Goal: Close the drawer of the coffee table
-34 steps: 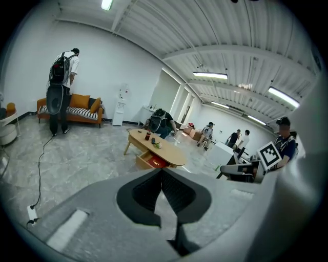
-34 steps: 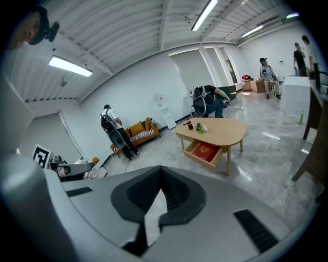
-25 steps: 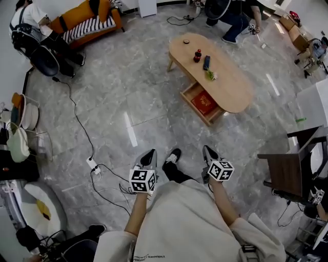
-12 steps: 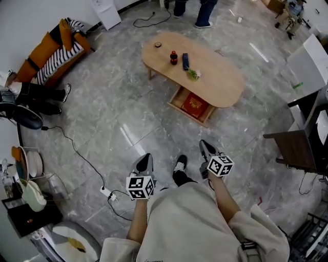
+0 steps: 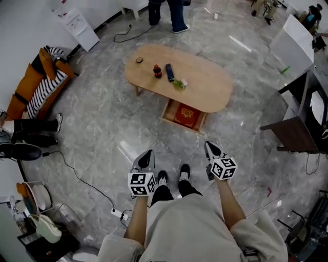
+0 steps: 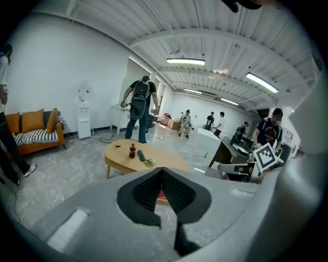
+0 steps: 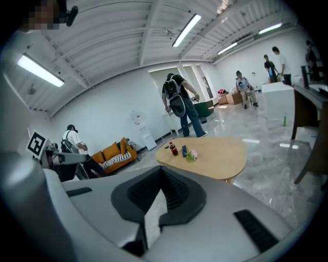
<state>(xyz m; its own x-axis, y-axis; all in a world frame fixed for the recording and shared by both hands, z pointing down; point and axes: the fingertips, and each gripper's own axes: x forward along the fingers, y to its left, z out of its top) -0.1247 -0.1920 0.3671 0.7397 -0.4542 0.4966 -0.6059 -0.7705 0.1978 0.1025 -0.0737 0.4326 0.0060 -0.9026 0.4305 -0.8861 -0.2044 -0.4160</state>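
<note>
The oval wooden coffee table [image 5: 205, 84] stands on the grey floor ahead of me. Its drawer [image 5: 180, 124] is pulled out toward me, with a red box [image 5: 185, 114] inside. A dark bottle [image 5: 157, 71], a remote [image 5: 169, 72] and a small plant [image 5: 179, 83] sit on top. My left gripper [image 5: 149, 152] and right gripper [image 5: 208, 145] are held near my body, well short of the drawer, both shut with nothing between them. The left gripper [image 6: 162, 170] looks at the table [image 6: 154, 156] over its jaws. The right gripper [image 7: 163, 171] has the table [image 7: 215, 153] ahead on the right.
An orange sofa [image 5: 38, 87] stands at the far left, with a seated person's legs [image 5: 25, 125] beside it. Another person [image 5: 169, 13] stands beyond the table. A dark wooden desk [image 5: 294, 135] is at the right. A power strip and cable [image 5: 120, 214] lie at my left.
The view has swung so the table and its open drawer now lie straight ahead instead of up to the right. Both grippers stay shut near my body. The drawer has not moved.
</note>
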